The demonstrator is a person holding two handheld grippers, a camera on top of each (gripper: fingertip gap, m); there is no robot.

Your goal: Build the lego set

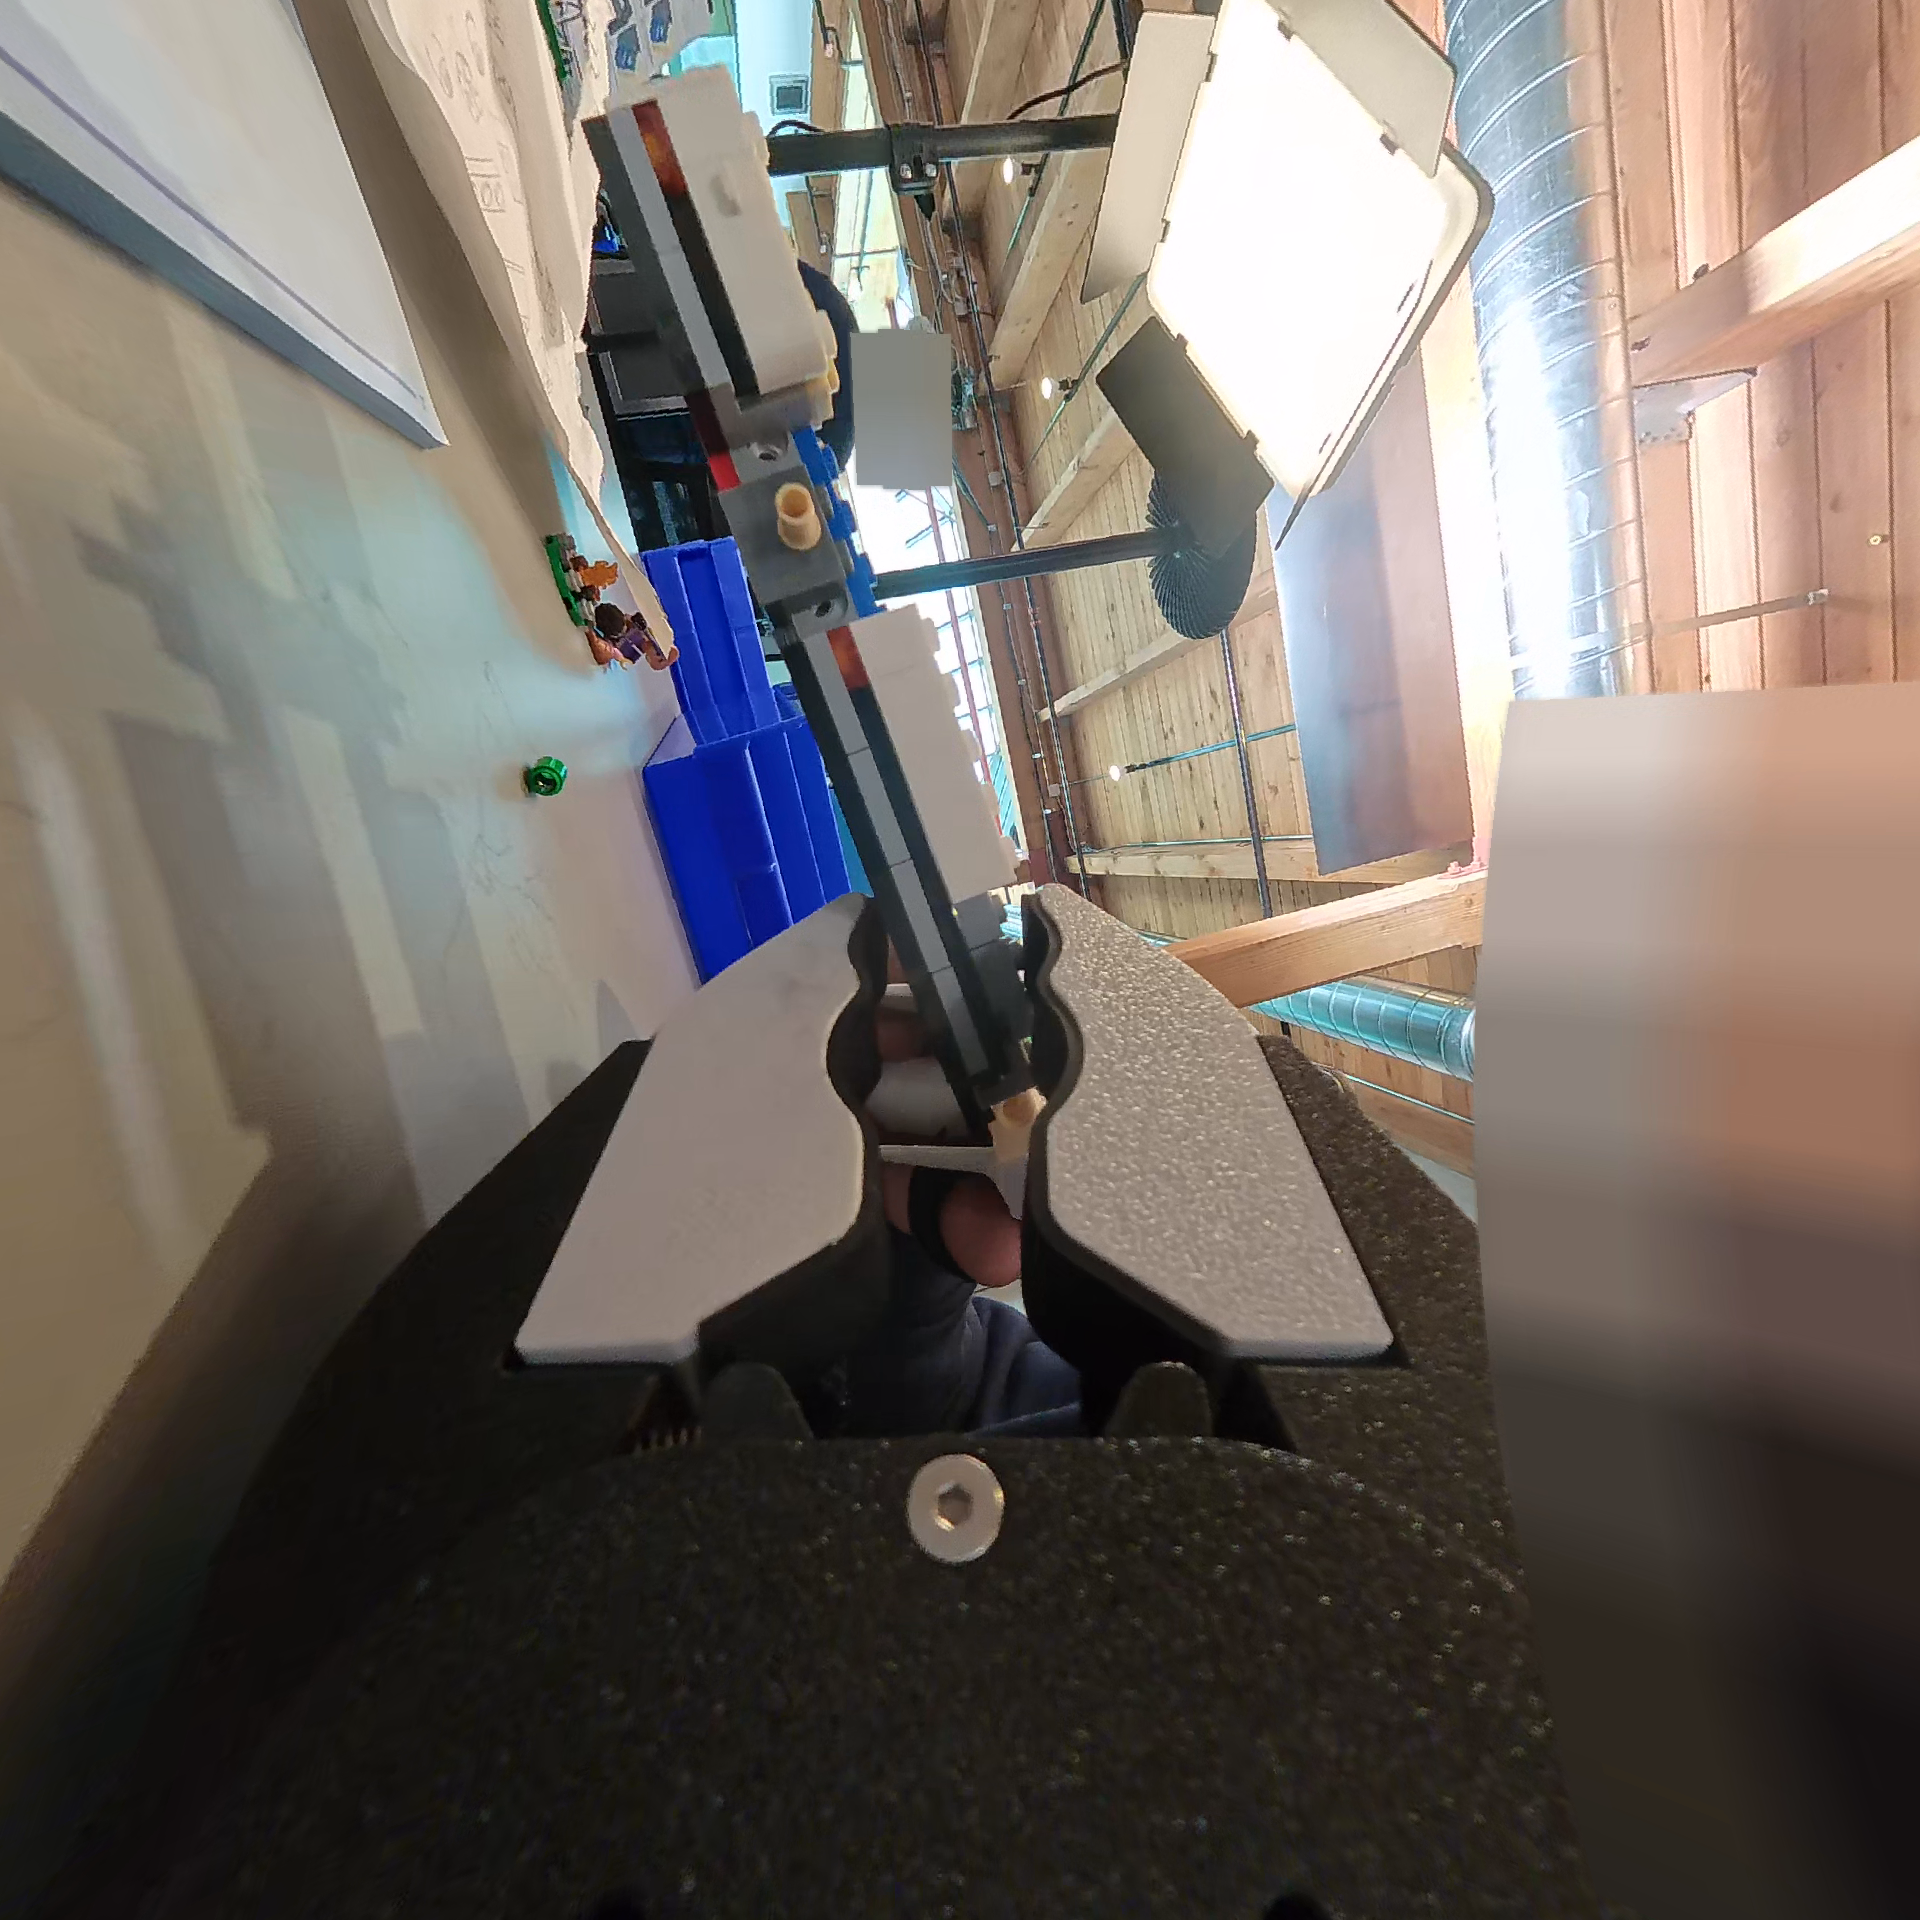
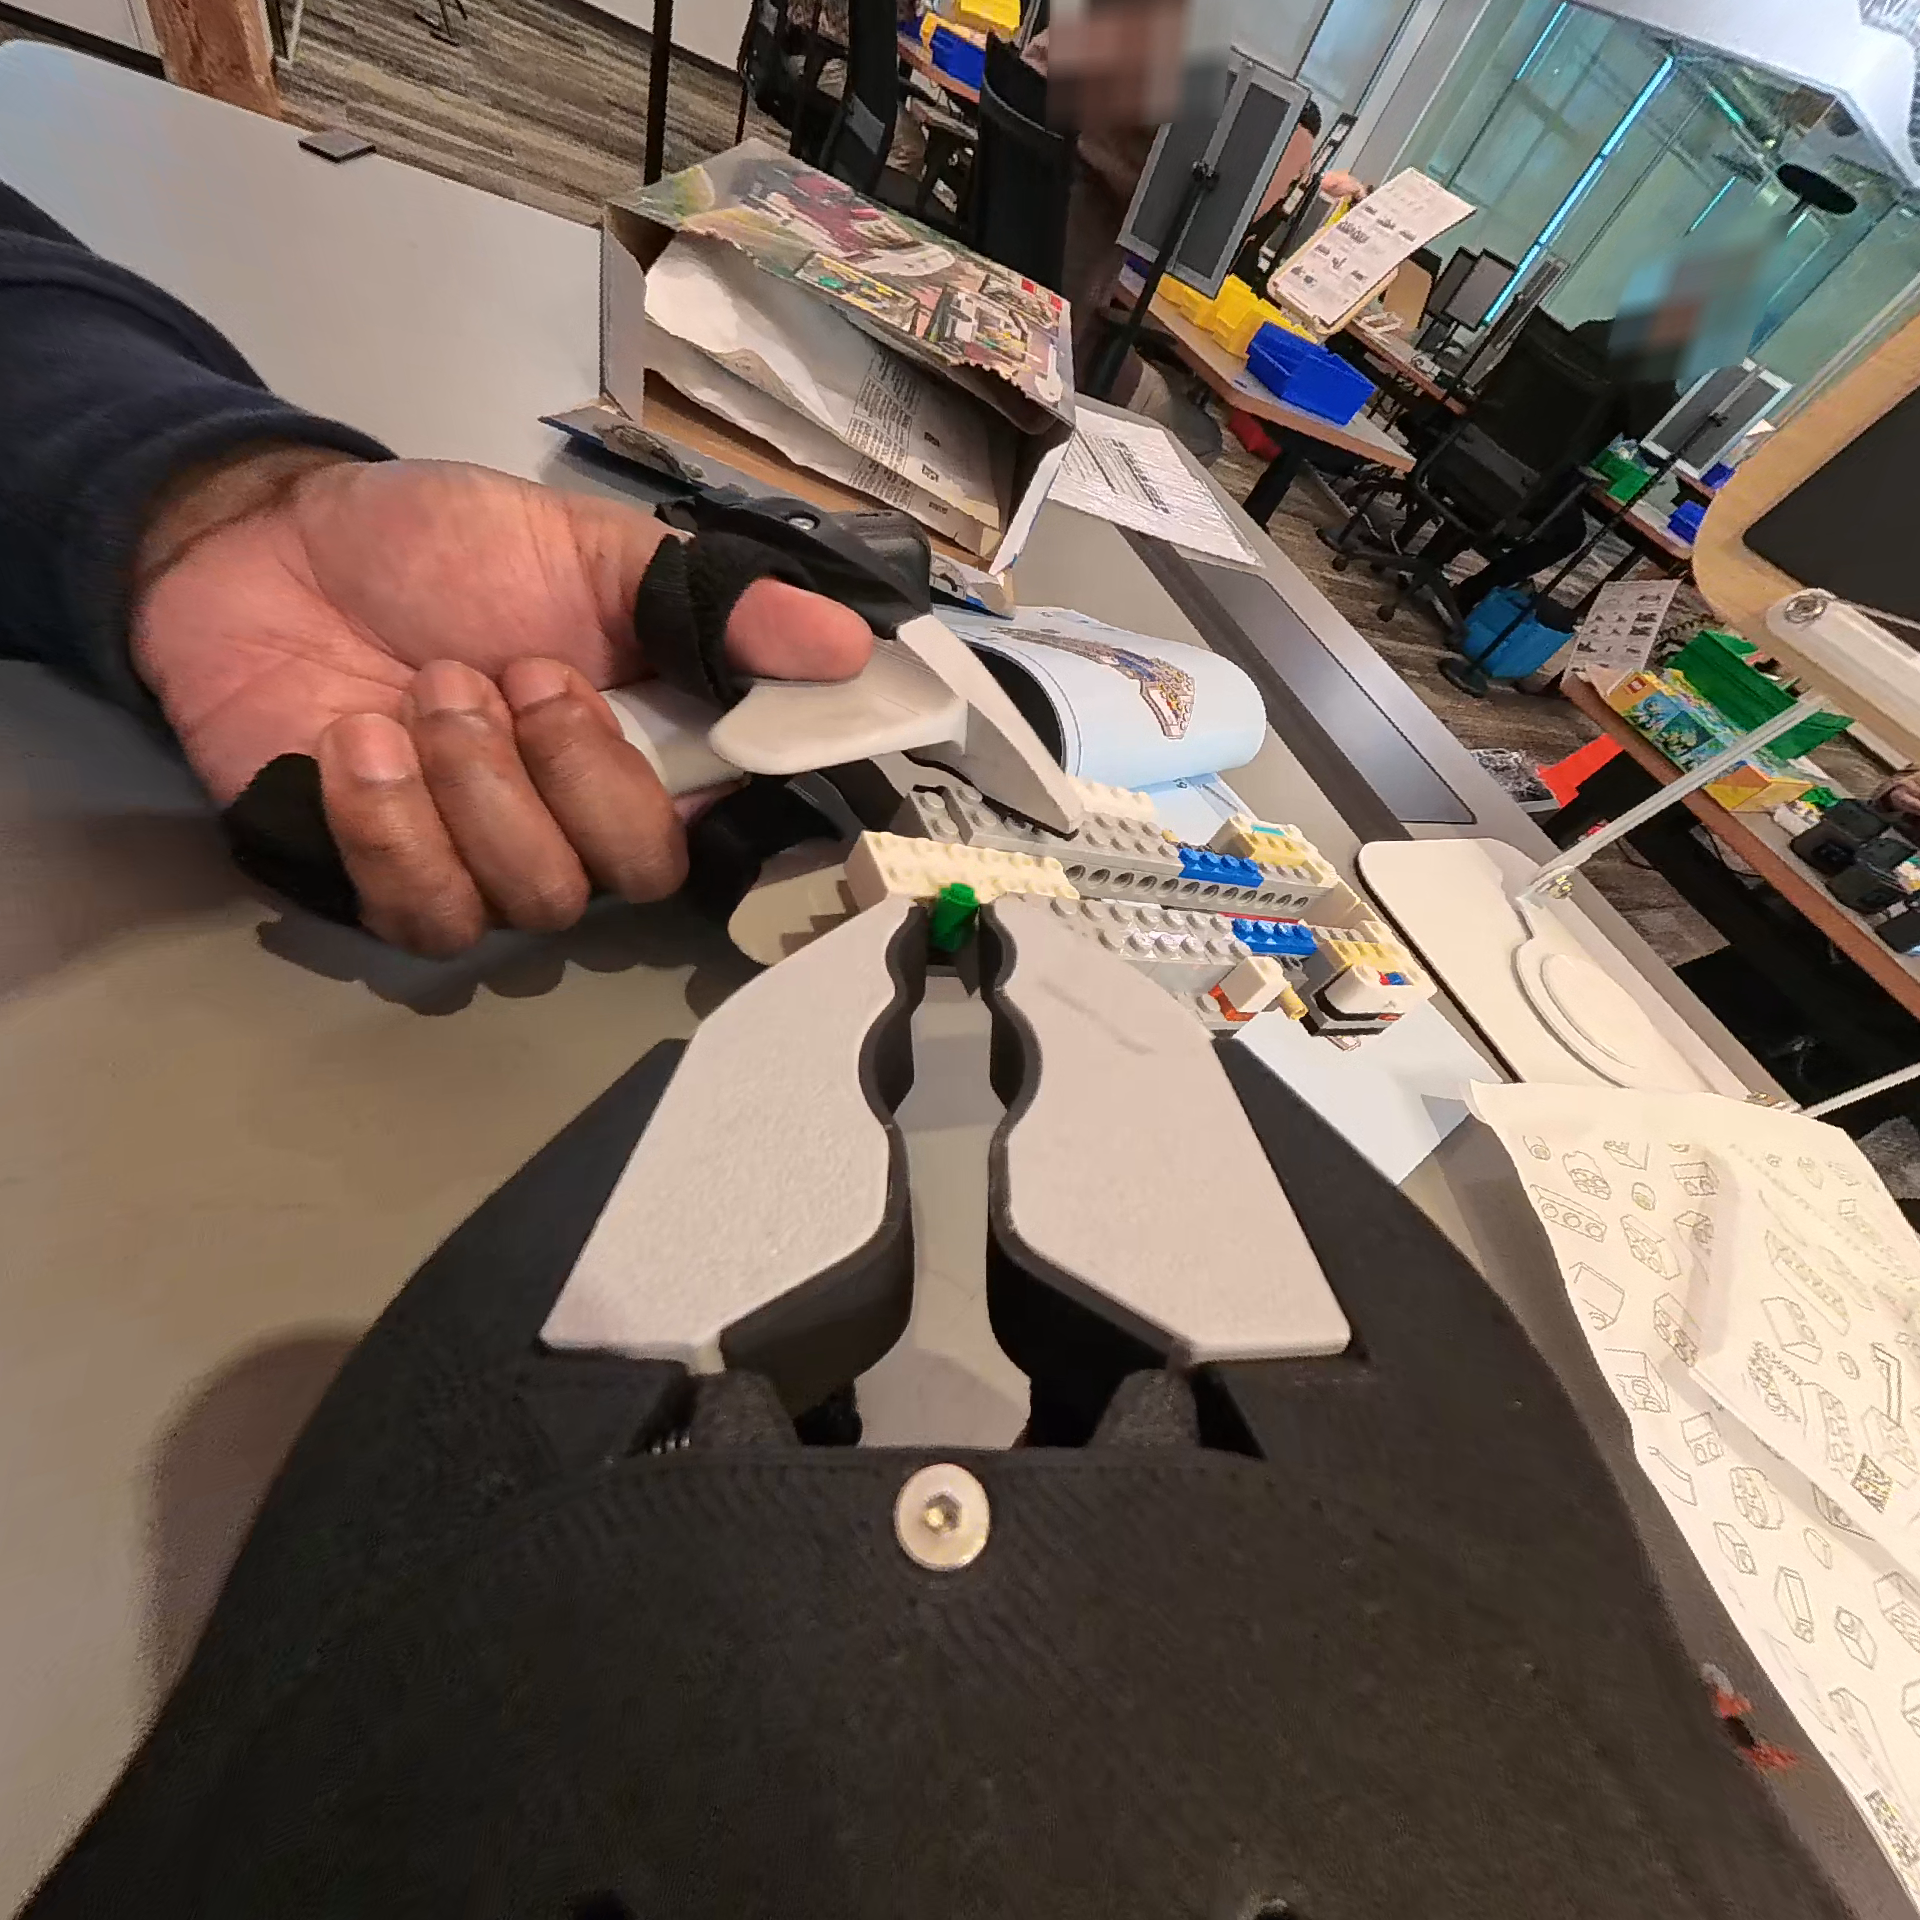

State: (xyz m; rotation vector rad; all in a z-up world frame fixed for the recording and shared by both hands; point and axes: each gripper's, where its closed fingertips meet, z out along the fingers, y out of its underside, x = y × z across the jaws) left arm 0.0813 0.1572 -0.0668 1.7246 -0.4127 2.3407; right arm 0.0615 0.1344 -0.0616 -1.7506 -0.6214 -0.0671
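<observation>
We kept the left tool (image 2: 1049,821) closed around the near end of the long grey and white brick assembly (image 2: 1164,883), its fingers (image 1: 1132,997) pressing either side of the dark edge. We judged that this grip was there to steady the assembly, held on edge and lifted off the surface (image 2: 312,1091), with our hand (image 2: 436,675) wrapped round the handle on the left. Just right of that hand, the right tool (image 2: 948,935) was nearly closed on a small green piece (image 2: 952,914), pinched between its fingertips (image 2: 1023,940) with the piece's top touching the underside of the cream brick (image 2: 956,868) at the near left end of the assembly; we held it there, we think, so that it lined up with that brick. The assembly ran away to the right and far, with blue bricks (image 2: 1221,864) and small yellow ones set along it. Behind it lay a curled light-blue booklet (image 2: 1143,696) and, farther back, a torn cardboard box (image 2: 831,343) stuffed with paper. To the right sat a white board (image 2: 1455,935) and, near, a sheet of paper printed with brick drawings (image 2: 1714,1351). From the left tool's side, a green round piece (image 1: 543,775) lay loose on the surface beside blue bins (image 1: 748,810). The left tool's finger and the cream brick crowded the spot where the green piece met the assembly.
</observation>
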